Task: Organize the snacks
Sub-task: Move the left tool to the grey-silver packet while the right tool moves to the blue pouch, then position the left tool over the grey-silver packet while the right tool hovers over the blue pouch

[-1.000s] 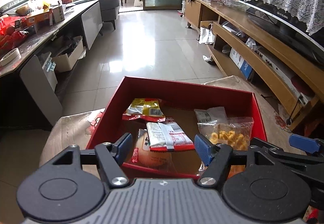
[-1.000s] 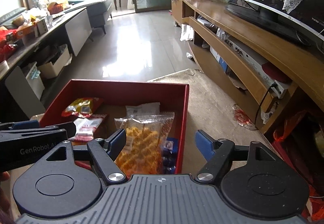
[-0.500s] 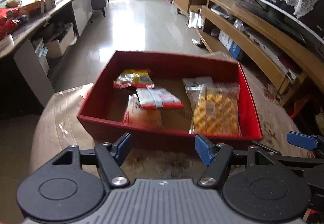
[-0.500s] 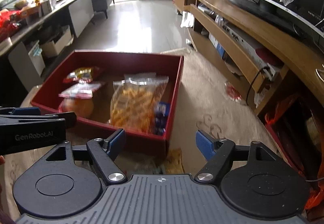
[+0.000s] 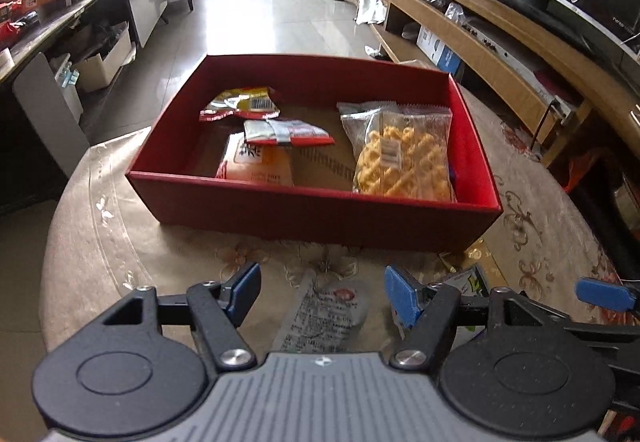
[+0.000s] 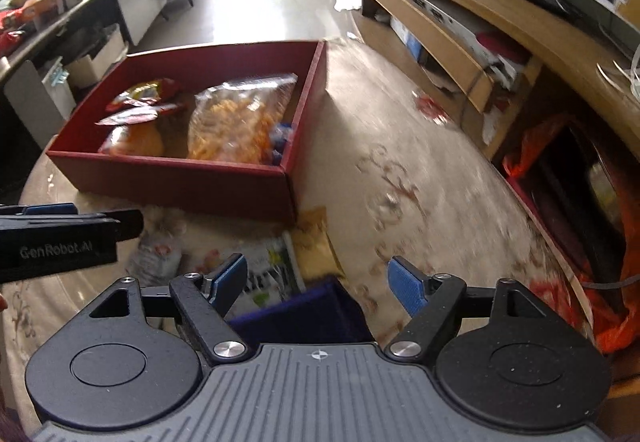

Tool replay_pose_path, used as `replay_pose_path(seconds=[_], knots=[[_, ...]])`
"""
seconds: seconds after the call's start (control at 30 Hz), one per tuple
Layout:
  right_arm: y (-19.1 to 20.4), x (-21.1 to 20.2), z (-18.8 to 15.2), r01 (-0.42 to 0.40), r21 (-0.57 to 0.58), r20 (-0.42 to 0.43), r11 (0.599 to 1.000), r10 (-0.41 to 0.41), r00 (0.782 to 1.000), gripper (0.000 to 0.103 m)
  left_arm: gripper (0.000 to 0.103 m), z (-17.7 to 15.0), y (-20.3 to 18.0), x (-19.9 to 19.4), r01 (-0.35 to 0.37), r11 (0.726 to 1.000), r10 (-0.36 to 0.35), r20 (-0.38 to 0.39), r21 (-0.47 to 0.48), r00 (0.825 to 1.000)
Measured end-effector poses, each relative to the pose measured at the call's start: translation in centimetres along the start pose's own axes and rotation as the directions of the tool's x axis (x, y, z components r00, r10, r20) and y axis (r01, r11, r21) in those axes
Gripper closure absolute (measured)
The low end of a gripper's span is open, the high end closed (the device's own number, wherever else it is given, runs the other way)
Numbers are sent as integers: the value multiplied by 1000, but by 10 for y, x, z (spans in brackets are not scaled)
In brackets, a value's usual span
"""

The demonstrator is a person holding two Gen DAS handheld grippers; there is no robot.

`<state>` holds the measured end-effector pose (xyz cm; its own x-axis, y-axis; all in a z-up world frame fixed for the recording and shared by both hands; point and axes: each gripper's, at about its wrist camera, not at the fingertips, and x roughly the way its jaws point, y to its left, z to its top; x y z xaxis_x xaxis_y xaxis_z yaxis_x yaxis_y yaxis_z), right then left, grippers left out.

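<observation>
A red box (image 5: 320, 214) (image 6: 180, 178) stands on the round patterned table and holds several snack packets, among them a clear bag of yellow twists (image 5: 402, 158) (image 6: 236, 122) and a red and yellow packet (image 5: 240, 104). My left gripper (image 5: 322, 294) is open over a clear white packet (image 5: 324, 316) lying on the table before the box. My right gripper (image 6: 316, 280) is open above a green and white packet (image 6: 272, 274), a tan packet (image 6: 316, 246) and a dark blue box (image 6: 308, 316). Neither gripper holds anything.
The table (image 5: 120, 234) has a rounded edge at the left and front. A long wooden TV cabinet (image 5: 500, 54) runs along the right. A dark counter (image 5: 60, 14) with clutter stands at the left. Tiled floor (image 5: 260, 22) lies beyond.
Both grippers have pulled back from over the red box toward the table's near side and tilted down. The loose packets in front of the box have come into view.
</observation>
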<state>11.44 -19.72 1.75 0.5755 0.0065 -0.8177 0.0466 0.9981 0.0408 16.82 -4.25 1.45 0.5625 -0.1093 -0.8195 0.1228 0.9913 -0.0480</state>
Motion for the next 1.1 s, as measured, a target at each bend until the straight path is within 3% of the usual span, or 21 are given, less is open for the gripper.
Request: replay_pose_path(seconds=[0.3,0.43,0.57,1.1], knots=[[-37,-8,-25,-11,141,-56,990,19,998,19,35,-8,-1,33,7,1000,-9,-98,-24,995],[-37,-9,-35,-44,153,-77,987,57,995,19,35,-10,-5,47,-13,1000,11,-119,-14,993],[-35,-8,-36,-33,141,-82,990,45,996,19,36,-14,-1,58,-22,999,18,-148,-27,989],[-34,3,-18,-12,125,-61,992,19,998,18,36,-54,27,31,-24,1000,23,-180,-6,983]])
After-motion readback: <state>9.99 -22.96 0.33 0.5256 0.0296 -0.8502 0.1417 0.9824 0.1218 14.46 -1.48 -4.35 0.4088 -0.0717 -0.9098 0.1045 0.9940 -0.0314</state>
